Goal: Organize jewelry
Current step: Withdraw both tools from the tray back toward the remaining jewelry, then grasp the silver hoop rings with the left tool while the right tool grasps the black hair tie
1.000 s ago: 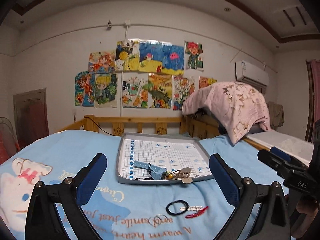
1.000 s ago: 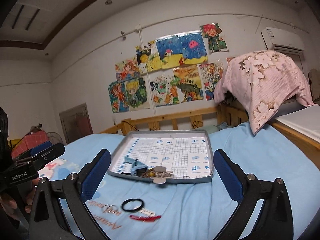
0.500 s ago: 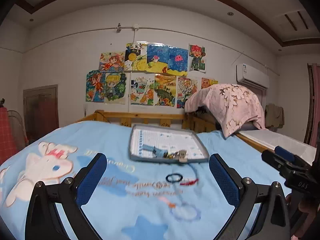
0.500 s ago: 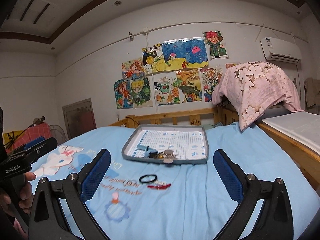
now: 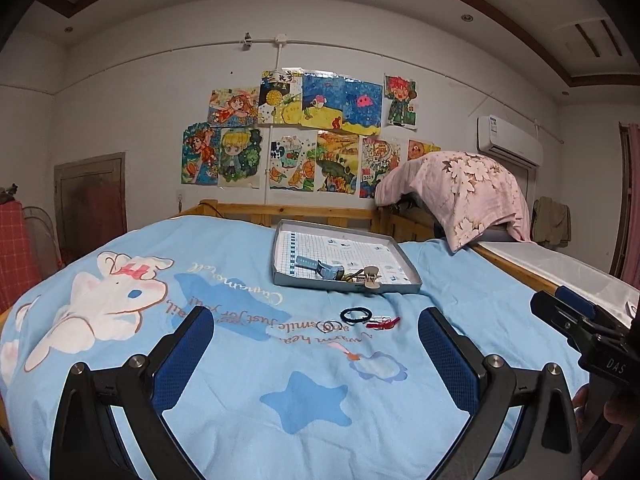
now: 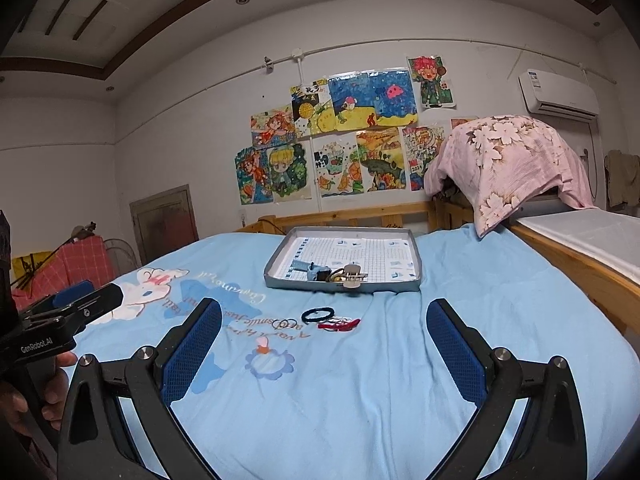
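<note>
Both tools stand wide and empty: the left gripper [image 5: 316, 334], the right gripper [image 6: 324, 326]. On the blue bedsheet [image 5: 240, 380], left to right, lie small rings [image 5: 330, 325], a black hair tie [image 5: 355, 315] and a red clip [image 5: 383, 323] — long axis left-right — short of the tray [image 5: 404, 258]. Approach low — pinch one item alone.

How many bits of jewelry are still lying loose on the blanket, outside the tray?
3, maybe more. A black hair tie sits nearest the tray; a red clip lies right of it; small linked rings lie left. Tinier clear pieces may be hidden.
</note>
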### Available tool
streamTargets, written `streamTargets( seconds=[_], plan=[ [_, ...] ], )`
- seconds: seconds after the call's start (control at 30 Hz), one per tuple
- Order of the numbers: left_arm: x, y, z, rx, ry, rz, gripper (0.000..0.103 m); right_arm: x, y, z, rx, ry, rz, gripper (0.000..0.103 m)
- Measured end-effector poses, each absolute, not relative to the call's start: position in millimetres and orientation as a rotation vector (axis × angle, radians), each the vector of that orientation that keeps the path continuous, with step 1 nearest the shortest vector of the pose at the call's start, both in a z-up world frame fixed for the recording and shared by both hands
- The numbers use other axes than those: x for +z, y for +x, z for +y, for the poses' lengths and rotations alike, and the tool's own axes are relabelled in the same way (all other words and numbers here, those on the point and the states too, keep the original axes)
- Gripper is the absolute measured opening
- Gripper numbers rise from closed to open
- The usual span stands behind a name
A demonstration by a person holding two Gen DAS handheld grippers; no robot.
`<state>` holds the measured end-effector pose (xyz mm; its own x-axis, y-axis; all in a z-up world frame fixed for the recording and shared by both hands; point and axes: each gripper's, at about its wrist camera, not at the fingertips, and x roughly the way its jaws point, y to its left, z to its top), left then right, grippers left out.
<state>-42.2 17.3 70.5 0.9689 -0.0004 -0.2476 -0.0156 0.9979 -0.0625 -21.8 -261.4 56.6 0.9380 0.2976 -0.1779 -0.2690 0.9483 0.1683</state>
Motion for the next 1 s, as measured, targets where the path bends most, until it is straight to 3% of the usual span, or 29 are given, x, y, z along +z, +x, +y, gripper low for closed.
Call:
streamTargets(
  seconds=[0.57, 1.0],
  plan=[
    [83, 96, 45, 0.007, -0.102, 0.322, 0.103, 92, 102, -244, 0.319, 0.161, 0.187, 0.101],
    [46, 195, 56, 0.002, -0.11, 0.401, 0.103, 52, 220, -230, 0.309, 0.181, 0.268, 0.101]
  ],
)
